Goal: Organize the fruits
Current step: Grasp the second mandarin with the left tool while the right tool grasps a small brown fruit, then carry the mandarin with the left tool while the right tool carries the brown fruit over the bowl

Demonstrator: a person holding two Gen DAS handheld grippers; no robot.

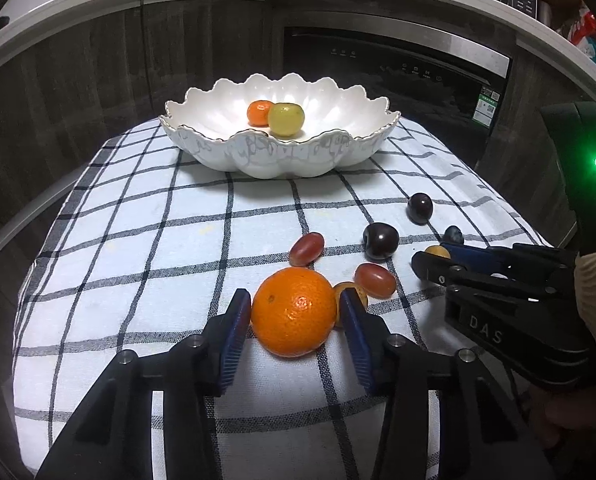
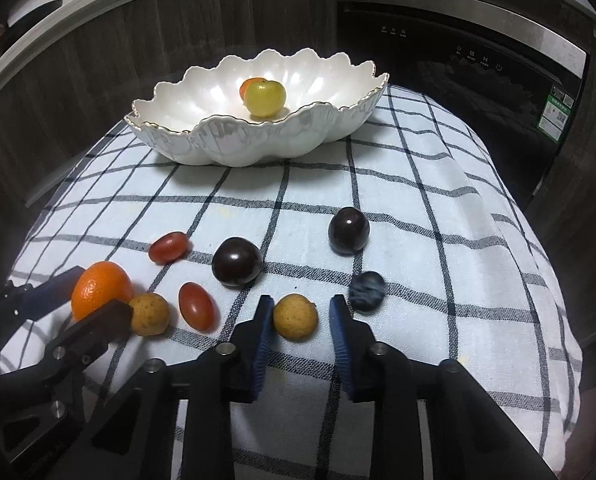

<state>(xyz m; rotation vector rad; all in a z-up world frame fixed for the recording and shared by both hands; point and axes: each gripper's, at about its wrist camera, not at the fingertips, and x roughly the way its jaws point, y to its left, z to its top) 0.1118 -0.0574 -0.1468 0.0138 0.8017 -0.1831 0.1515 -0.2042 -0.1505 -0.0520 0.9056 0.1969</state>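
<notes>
Left tongs: narrow, blue pads closed on either flank of the mandarin, which sits on the checked cloth over the surface, right at the fingertips. Second tan fruit lies just behind the right-hand pad of these tongs, touching the mandarin's far side. Right tongs: nearly closed, gripping the small tan fruit at the fingertips. One pad lies flush on it. Their own view shows a thin strip of cloth at the other pad, while the left wrist view shows both tips meeting the fruit. Dark blue berry lies just outside the right-hand finger of the right tongs, apart from it. Between the two pairs of tongs lies one red oval fruit. A further red oval fruit and two dark round fruits lie beyond the tips, near but not touched. White scalloped bowl stands well ahead of both tongs, at the far end of the cloth, holding a small orange fruit and a yellow-green fruit that touch each other.
</notes>
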